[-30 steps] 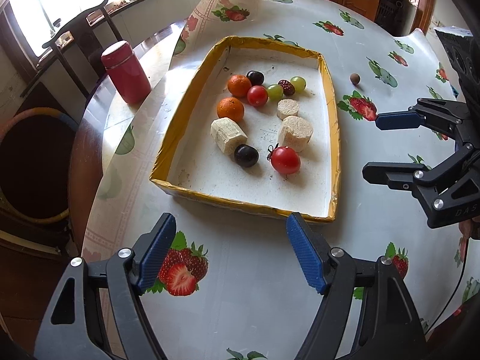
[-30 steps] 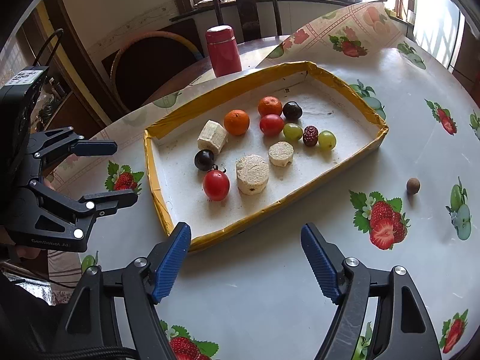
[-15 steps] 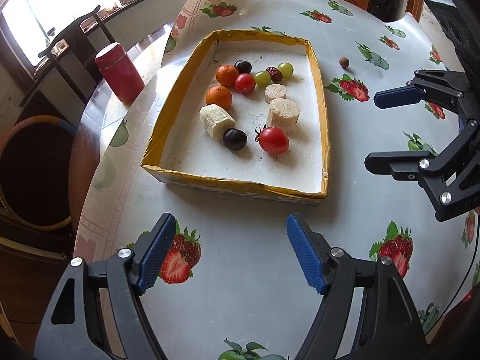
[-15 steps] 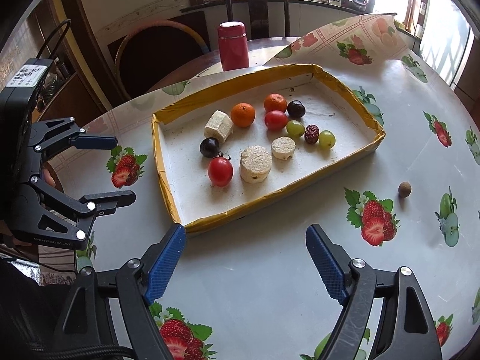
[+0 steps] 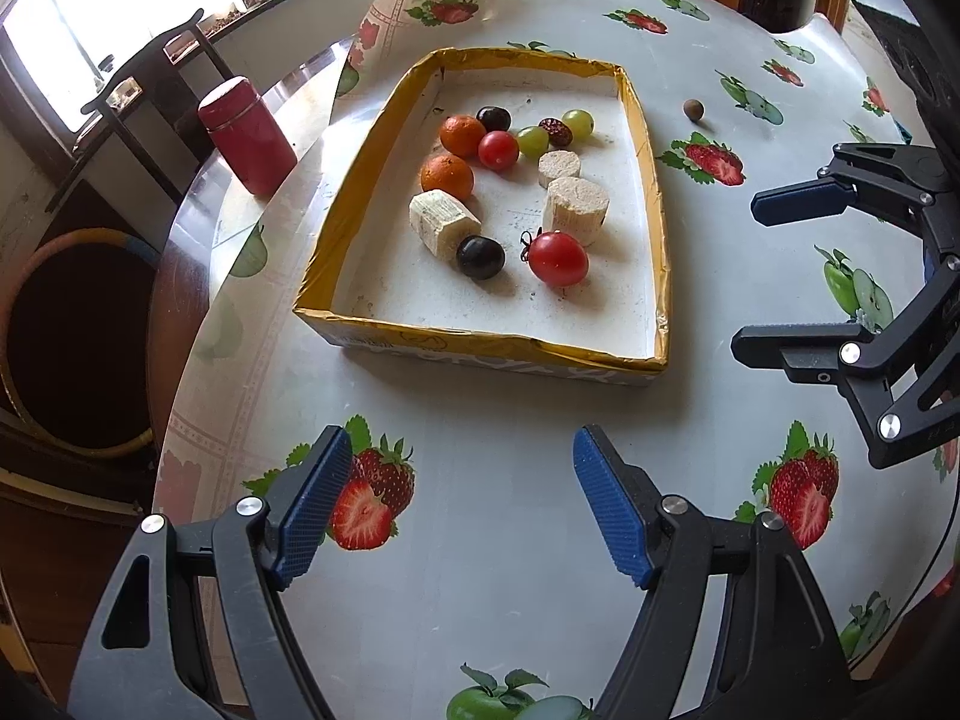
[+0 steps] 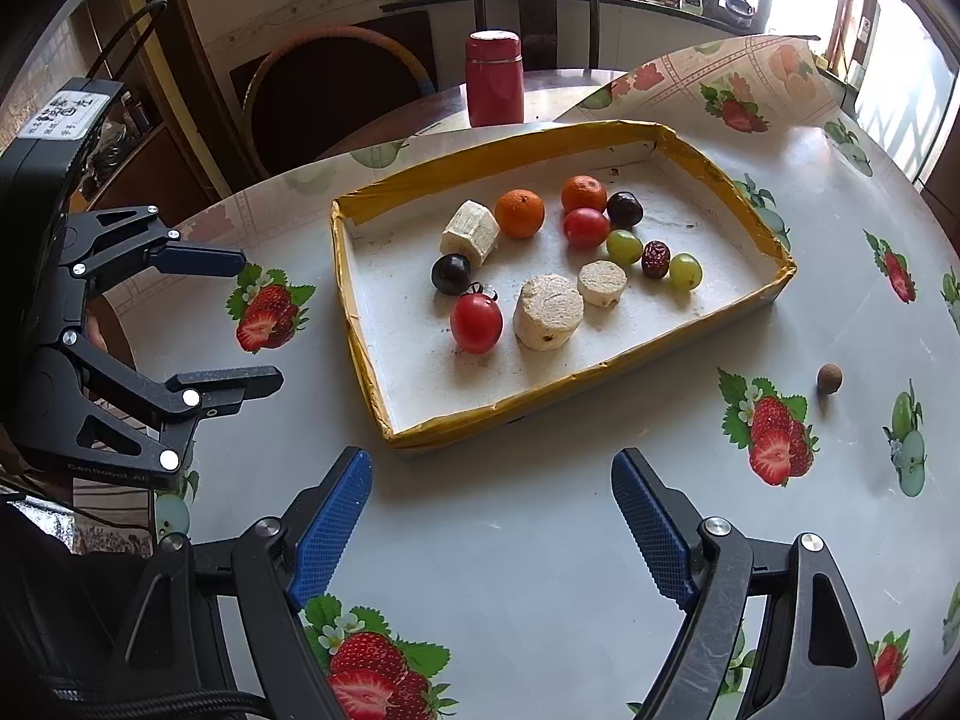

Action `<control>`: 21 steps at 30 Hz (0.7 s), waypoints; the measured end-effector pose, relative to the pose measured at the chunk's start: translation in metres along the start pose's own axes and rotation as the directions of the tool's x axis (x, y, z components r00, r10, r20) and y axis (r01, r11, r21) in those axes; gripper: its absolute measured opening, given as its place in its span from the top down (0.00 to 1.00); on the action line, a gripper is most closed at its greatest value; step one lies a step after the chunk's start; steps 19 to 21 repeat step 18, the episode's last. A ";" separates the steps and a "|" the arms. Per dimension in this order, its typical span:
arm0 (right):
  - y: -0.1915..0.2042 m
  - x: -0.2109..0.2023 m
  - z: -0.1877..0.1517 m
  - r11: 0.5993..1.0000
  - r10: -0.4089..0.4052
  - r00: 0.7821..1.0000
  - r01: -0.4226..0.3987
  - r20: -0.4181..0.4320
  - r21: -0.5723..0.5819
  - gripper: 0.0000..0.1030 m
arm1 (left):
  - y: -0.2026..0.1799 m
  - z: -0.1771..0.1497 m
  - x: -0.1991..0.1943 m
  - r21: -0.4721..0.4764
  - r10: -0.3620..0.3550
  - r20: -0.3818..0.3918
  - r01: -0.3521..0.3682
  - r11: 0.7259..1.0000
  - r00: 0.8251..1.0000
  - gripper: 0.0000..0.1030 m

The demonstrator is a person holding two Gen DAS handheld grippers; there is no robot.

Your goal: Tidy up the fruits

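Hovering wide open and empty: left tool (image 5: 462,504) and right tool (image 6: 492,528), both near the cardboard tray (image 6: 600,372). Lying right of the tray on the table (image 6: 540,570): a small brown nut (image 6: 830,377).

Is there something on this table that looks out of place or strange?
Yes. One small brown round fruit lies alone on the tablecloth, outside the yellow-edged tray that holds all the other fruit. Also, the far edge of the tablecloth is curled up off the table.

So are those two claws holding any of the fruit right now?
No, nothing is held. The left claw and the right claw are both open and empty, short of the tray.
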State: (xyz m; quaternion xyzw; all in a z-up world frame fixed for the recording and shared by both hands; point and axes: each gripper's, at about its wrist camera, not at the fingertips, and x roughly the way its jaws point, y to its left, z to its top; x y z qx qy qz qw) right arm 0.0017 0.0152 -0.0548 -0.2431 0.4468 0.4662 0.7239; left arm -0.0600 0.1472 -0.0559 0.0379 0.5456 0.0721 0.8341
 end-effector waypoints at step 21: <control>0.007 0.008 0.000 1.000 0.014 1.000 -0.014 0.000 0.006 0.19 | 0.008 0.004 -0.003 -0.036 0.014 0.028 -0.013 0.999 1.000 0.26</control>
